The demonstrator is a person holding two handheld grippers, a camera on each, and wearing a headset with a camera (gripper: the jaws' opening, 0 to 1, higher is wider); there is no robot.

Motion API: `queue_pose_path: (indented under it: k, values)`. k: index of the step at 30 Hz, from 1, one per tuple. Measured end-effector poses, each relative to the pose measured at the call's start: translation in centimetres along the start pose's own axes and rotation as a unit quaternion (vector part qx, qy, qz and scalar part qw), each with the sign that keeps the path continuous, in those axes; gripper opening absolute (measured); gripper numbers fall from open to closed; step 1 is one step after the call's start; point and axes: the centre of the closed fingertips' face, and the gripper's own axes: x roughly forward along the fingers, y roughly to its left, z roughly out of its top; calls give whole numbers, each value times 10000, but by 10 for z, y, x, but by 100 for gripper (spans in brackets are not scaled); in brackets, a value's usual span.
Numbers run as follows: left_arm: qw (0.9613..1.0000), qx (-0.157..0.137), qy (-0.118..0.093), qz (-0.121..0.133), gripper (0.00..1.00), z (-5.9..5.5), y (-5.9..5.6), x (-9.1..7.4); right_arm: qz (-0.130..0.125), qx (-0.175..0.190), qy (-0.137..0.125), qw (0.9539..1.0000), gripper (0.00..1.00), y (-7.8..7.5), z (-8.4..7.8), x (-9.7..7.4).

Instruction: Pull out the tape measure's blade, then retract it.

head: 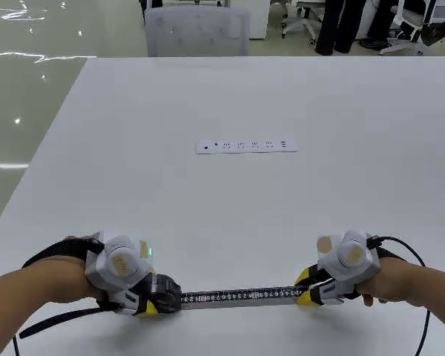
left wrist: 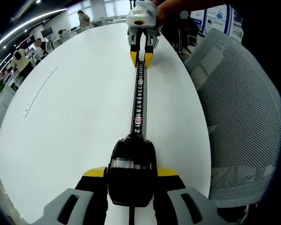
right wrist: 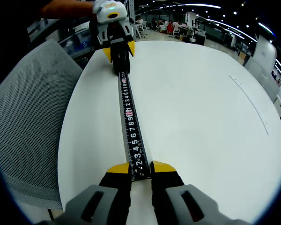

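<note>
Yellow-tipped jaws of the left gripper [left wrist: 130,172] are clamped on the black tape measure case [left wrist: 131,157], one jaw against each side of it, close to the near edge of the white table [left wrist: 75,103]. From the mouth of the case the blade [left wrist: 138,101] lies extended, straight and flat on the tabletop with its printed numbers facing up. It reaches across to the right gripper [right wrist: 140,168], whose yellow tips are closed against the two edges of the blade's free end. In the head view the grippers sit well apart, with the blade spanning between them. The left hand [head: 59,278] and the right hand [head: 391,280] each hold one gripper low over the table. Farther out, near the middle of the table, lies a white power strip [head: 245,146]. A grey mesh chair [left wrist: 239,117] stands just beside the table's near edge. Another grey chair back [head: 196,31] stands at the far edge.
</note>
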Motion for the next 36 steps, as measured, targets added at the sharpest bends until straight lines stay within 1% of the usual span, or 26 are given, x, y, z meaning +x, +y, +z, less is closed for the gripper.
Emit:
queue_pose_path:
  k: [5,6,8,9,10,12,13,14,15,16,17,18,19,20,22,24,25,27,29,30,31,32,33,34,35,36]
  values:
    - [9998,-34,-151,142,35,1,2,2,7,114,7,9999,15,0,1,0]
    - [9997,-63,-149,160,35,1,2,2,7,90,24,10000,15,0,1,1]
    - [9994,-248,10,227,36,-8,3,1,11,91,68,9999,15,0,1,2]
    - [9984,-386,36,417,40,-12,9,2,4,119,84,9999,16,1,2,1]
    - [9965,-648,-61,521,45,-13,11,2,-14,99,97,9999,16,1,2,1]
    - [9918,-1117,-256,564,57,-13,12,0,-36,133,97,9999,16,2,2,1]
    - [9865,-1467,-429,586,61,-13,12,-3,-59,165,95,9998,17,1,2,1]
    - [9832,-1638,-525,616,66,-13,14,-5,-78,168,93,9998,17,1,2,1]
    - [9782,-1836,-668,707,71,-14,16,-8,-128,185,94,9997,17,2,2,1]
    - [9726,-1942,-822,974,78,-13,25,-13,-179,269,68,9995,18,1,2,1]
    - [9647,-2110,-1049,1181,91,-12,32,-18,-239,446,15,9987,19,1,2,0]
    - [9530,-2446,-1226,1302,100,-14,36,-24,-355,631,-42,9974,21,-1,0,-2]
    - [9465,-2655,-1264,1326,98,-17,37,-28,-445,708,-74,9965,24,-3,-1,-3]
    - [9347,-2913,-1486,1397,100,-16,40,-35,-585,814,-119,9949,27,-5,-3,-6]
    - [9232,-3129,-1695,1456,100,-17,40,-43,-677,932,-258,9930,32,-4,-3,-11]
    - [9166,-3162,-1913,1526,100,-17,37,-50,-757,1152,-372,9898,32,-3,-6,-16]
    - [9130,-3216,-1939,1592,100,-20,35,-54,-823,1274,-475,9873,32,-2,-7,-20]
    - [9070,-3352,-2034,1538,100,-22,29,-54,-941,1273,-499,9861,34,-1,-11,-26]
    - [9081,-3340,-1979,1570,100,-26,21,-55,-1126,1330,-539,9832,37,-1,-16,-32]
    - [9055,-3414,-1883,1674,100,-29,17,-56,-1179,1421,-591,9810,38,0,-18,-36]
    - [9032,-3453,-1903,1699,100,-30,14,-57,-1241,1460,-624,9795,39,1,-18,-40]
    - [8967,-3480,-2111,1739,100,-26,14,-61,-1322,1525,-673,9771,39,1,-19,-43]
    - [8857,-3386,-2512,1944,100,-19,17,-70,-1429,1713,-816,9714,40,-1,-19,-48]
    - [8798,-3386,-2621,2063,100,-19,18,-76,-1494,1782,-877,9686,43,-1,-19,-52]
    - [8731,-3524,-2569,2180,100,-25,15,-79,-1629,1859,-992,9639,45,-2,-18,-58]
    - [8666,-3643,-2632,2169,100,-26,13,-80,-1710,1917,-1052,9607,47,-2,-18,-62]
